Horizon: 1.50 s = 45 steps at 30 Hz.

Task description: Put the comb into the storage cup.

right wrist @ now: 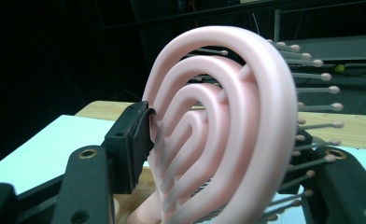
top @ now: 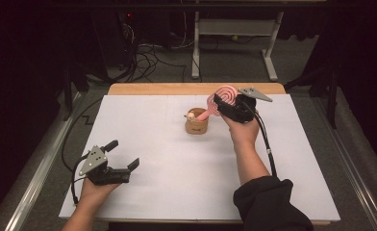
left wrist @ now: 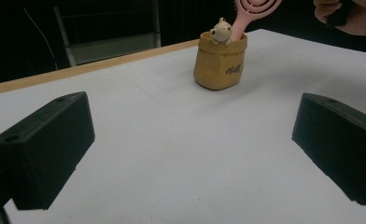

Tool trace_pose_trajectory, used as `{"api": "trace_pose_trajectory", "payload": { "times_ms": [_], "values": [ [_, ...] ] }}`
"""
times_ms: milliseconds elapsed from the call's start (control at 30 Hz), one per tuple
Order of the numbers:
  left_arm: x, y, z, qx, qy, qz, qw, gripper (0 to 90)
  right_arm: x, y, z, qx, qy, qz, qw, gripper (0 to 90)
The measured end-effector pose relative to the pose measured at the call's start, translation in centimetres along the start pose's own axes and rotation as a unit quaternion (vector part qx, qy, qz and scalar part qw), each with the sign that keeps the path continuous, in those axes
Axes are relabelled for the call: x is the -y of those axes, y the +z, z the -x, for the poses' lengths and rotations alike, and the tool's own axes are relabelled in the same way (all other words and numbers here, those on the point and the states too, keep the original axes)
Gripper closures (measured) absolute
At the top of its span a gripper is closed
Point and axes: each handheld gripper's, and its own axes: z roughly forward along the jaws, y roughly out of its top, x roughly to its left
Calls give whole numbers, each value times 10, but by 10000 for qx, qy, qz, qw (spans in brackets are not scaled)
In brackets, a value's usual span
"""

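Observation:
A small tan pouch-shaped pot (top: 196, 127) (left wrist: 220, 63) stands upright at the middle of the white table top (top: 177, 192). A tiny bear figure (left wrist: 221, 31) peeks over its rim. A pink hairbrush (top: 225, 95) (right wrist: 228, 121) leans out of the pot, handle down inside, with its round head up and to the right. My right gripper (top: 223, 102) (right wrist: 228, 158) is shut on the brush head, one jaw on the rim and one among the bristles. My left gripper (top: 123, 154) (left wrist: 190, 140) rests open near the front left with nothing between its jaws.
A wooden table edge (top: 177, 88) runs along the far side. Beyond it stand a white desk frame (top: 234, 29) and loose cables (top: 148, 57) on the floor. A person's dark sleeve (top: 268, 202) comes in at the front right.

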Motion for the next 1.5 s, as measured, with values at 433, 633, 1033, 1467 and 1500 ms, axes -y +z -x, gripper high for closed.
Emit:
{"api": "trace_pose_trajectory", "payload": {
  "times_ms": [433,633,1033,1467,1500],
  "values": [
    [0,0,0,-11,-14,-17,10000,0,0,-2,0,-14,-83,-66,9999,351],
    [1,1,-1,-12,-13,-50,10000,0,-2,-4,1,-2,-73,-62,10000,305],
    [1,1,0,-9,6,-55,10000,0,-2,-6,4,83,-100,-111,9999,215],
    [1,1,-1,-26,-7,-72,10000,0,-3,-7,5,161,-175,-168,9996,121],
    [1,1,-1,-31,-8,-71,10000,0,-4,-7,4,159,-180,-166,9996,112]
  ]
}}
